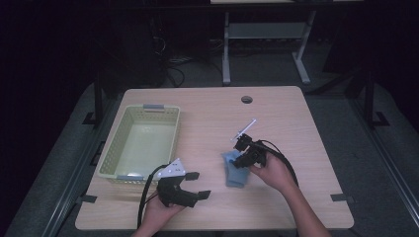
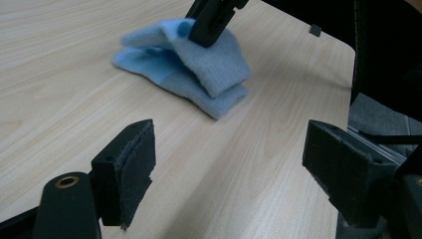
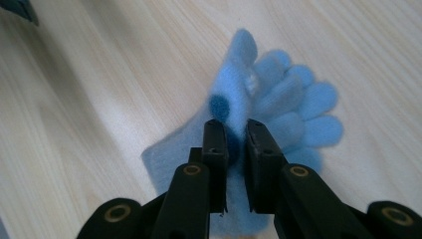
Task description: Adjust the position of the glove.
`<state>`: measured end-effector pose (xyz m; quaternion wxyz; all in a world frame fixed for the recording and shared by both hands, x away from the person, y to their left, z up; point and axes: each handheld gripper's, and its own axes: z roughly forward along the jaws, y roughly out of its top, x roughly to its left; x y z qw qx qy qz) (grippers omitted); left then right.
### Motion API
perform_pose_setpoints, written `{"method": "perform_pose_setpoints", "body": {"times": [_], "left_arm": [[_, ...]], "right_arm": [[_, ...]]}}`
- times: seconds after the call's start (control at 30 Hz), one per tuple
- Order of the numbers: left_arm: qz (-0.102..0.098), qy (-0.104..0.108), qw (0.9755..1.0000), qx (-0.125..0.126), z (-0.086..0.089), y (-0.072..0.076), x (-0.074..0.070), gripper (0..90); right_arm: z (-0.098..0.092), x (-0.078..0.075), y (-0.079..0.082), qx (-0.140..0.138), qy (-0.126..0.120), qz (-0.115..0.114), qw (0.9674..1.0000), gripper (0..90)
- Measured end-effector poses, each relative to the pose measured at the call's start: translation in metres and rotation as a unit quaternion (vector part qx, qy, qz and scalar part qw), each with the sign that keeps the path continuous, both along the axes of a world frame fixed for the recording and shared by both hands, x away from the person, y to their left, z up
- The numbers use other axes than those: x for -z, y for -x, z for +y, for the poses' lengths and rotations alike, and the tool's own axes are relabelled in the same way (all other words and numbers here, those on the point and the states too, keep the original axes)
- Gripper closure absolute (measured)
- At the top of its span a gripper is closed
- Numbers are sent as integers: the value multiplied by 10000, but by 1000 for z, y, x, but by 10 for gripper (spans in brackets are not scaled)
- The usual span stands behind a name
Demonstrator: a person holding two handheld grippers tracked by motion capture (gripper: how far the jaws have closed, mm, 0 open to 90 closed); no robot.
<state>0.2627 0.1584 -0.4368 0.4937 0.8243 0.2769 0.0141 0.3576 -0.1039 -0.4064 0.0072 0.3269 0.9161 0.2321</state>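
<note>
High view: your right gripper (image 1: 243, 149) sits at the top of the blue gloves (image 1: 234, 170), which lie on the table (image 1: 296, 113) right of centre, well clear of every edge. A syringe (image 1: 245, 129) lies just beyond the gripper. The basket (image 1: 106, 158) occupies the left side, its near wall close to the table's front-left edge. Your left gripper (image 1: 195, 185) hangs beside the basket's near right corner, jaws spread and holding nothing. Bare tabletop lies between it and the gloves, and more to the right of them.

Left gripper view: the two pads (image 2: 134, 169) stand wide apart over bare wood. The gloves (image 2: 199, 74) lie ahead, folded in a stack, with your right gripper (image 2: 206, 27) pressing into the top layer. The table's right edge runs close behind them.

Right gripper view: your right gripper (image 3: 235, 149) is nearly closed, pinching a fold of glove (image 3: 278, 104) fabric between its pads. The glove fingers fan out to the right.
</note>
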Motion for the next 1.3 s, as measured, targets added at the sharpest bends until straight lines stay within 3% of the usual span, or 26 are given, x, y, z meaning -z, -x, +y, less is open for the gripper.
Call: {"method": "perform_pose_setpoints", "body": {"times": [0.1, 0.37, 0.73, 0.93, 1.03, 1.23, 1.27, 1.3], "left_arm": [[3, -1, 10000, -2, 0, 0, 0, 207], [8, 3, 10000, 5, 0, 0, 0, 207], [1, 28, 10000, -17, 0, 0, 0, 208], [-34, 53, 10000, -20, 2, -1, -2, 208], [2, 149, 9999, -70, 4, -1, -3, 208], [53, 131, 9999, -84, 2, 0, -2, 210], [38, 111, 9999, -76, 2, 0, -2, 210], [42, 121, 9999, -93, 1, 0, -3, 213]], "right_arm": [[2, 5, -2, 41, 90, 33, 9999, 779], [1, 7, -5, 147, 18, 64, 9999, 683], [-1, 10, 3, 67, -252, 146, 9996, 734], [4, 23, 3, 36, -69, 272, 9996, 744], [3, 15, 5, 26, -186, 155, 9997, 738], [-1, 6, 12, 132, -327, 13, 9994, 651], [-3, 5, 13, 165, -353, -11, 9992, 623], [-9, 3, 15, 269, -438, -51, 9987, 539]]}}
